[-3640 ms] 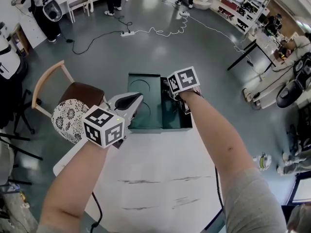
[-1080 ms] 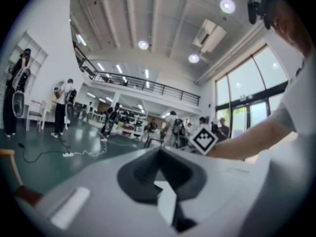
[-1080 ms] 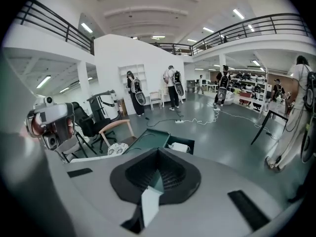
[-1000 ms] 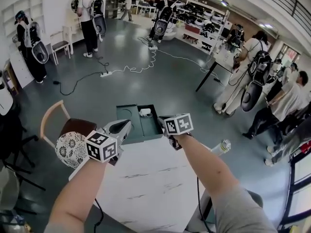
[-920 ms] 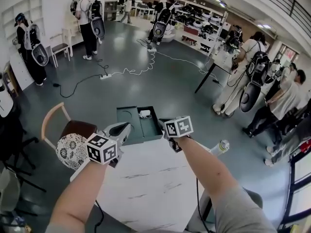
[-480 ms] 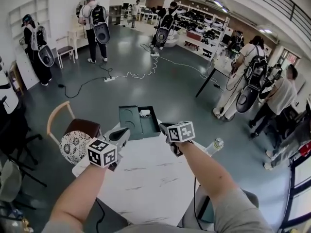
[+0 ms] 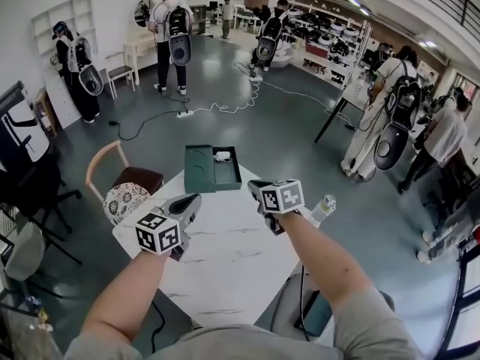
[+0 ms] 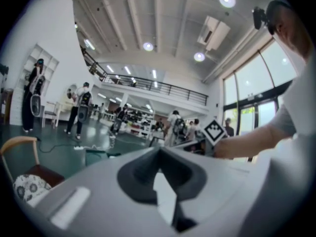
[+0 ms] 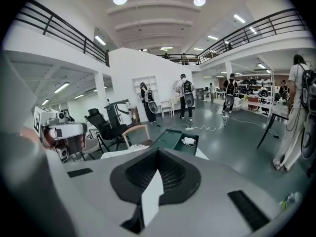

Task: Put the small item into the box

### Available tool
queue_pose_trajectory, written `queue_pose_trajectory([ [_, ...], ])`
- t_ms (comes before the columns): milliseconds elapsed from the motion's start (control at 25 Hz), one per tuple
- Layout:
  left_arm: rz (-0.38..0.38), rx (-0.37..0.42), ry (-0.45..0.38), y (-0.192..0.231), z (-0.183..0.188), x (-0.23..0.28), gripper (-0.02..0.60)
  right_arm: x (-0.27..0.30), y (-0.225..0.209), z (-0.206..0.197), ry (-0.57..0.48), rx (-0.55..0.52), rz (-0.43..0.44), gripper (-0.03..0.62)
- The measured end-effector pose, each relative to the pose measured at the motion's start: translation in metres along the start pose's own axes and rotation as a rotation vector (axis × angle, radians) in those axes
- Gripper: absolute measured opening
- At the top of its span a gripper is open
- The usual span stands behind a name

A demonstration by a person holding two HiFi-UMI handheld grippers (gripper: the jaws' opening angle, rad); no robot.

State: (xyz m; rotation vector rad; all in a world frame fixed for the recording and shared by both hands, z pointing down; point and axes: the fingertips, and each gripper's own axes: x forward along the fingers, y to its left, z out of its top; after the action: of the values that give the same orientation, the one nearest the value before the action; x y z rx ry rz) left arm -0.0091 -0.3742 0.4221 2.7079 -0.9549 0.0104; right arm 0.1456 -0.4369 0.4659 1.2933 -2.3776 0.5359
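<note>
An open dark green box point(image 7: 212, 169) lies at the far edge of the white table point(image 7: 232, 253), with a small white item point(image 7: 222, 156) in its right half. My left gripper point(image 7: 193, 199) hovers over the table's left side, shut and empty, short of the box. To its right, my right gripper point(image 7: 253, 187) is also shut with nothing held, just this side of the box's near right corner. The right gripper view looks past its closed jaws point(image 9: 157, 152) at the box point(image 9: 170, 139) and the item point(image 9: 188, 141). The left gripper view shows its jaws point(image 8: 158, 149) together.
A wooden chair with a patterned cushion point(image 7: 124, 199) stands at the table's left corner. A water bottle point(image 7: 322, 207) sits by the right edge. Several people with backpacks stand around the hall, and cables lie on the floor beyond the box.
Both grippers have drawn back from the box toward me. The right gripper, earlier inside the box, is now outside it, and the white item lies in the box.
</note>
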Motion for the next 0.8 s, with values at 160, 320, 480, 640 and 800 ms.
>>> queue_pose_trajectory([
  [160, 0.035, 0.013, -0.013, -0.037, 0.000, -0.011, 0.003, -0.040, 0.009, -0.004, -0.038, 0.015, 0.021, 0.009],
  [320, 0.049, 0.010, -0.025, -0.076, -0.001, -0.024, 0.003, -0.076, 0.030, -0.012, -0.040, -0.030, 0.059, 0.009],
  [480, 0.064, 0.004, -0.036, -0.113, -0.011, -0.041, 0.003, -0.107, 0.050, -0.028, -0.037, -0.063, 0.118, 0.009],
  [640, 0.090, 0.016, -0.053, -0.137, -0.011, -0.061, 0.004, -0.127, 0.062, -0.038, -0.053, -0.055, 0.164, 0.009],
  [800, 0.115, 0.014, -0.055, -0.151, -0.015, -0.080, 0.004, -0.139, 0.068, -0.054, -0.046, -0.031, 0.184, 0.009],
])
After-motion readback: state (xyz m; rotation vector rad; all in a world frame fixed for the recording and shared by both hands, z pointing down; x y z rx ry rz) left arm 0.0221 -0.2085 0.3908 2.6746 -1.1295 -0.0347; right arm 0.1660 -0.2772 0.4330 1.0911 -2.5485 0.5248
